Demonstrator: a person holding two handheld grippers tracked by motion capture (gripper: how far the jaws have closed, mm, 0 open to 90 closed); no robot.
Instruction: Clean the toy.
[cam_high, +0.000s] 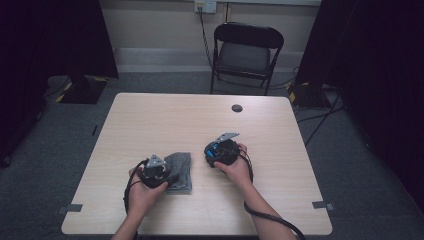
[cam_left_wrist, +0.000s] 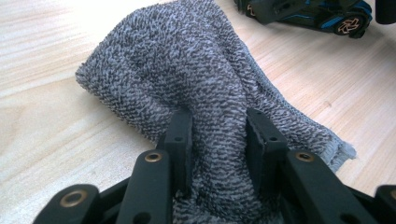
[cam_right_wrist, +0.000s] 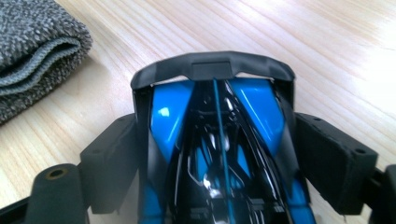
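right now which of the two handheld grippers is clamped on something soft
The left gripper: its jaws pinch the grey terry cloth towel. The right gripper grips a hard blue and black toy car instead.

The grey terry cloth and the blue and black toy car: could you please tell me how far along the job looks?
Done: both are picked up. In hand: the left gripper pinches the grey terry cloth, and the right gripper clamps the blue and black toy car over the wooden table. Left: cloth and car are still apart, so any wiping seems not yet begun.
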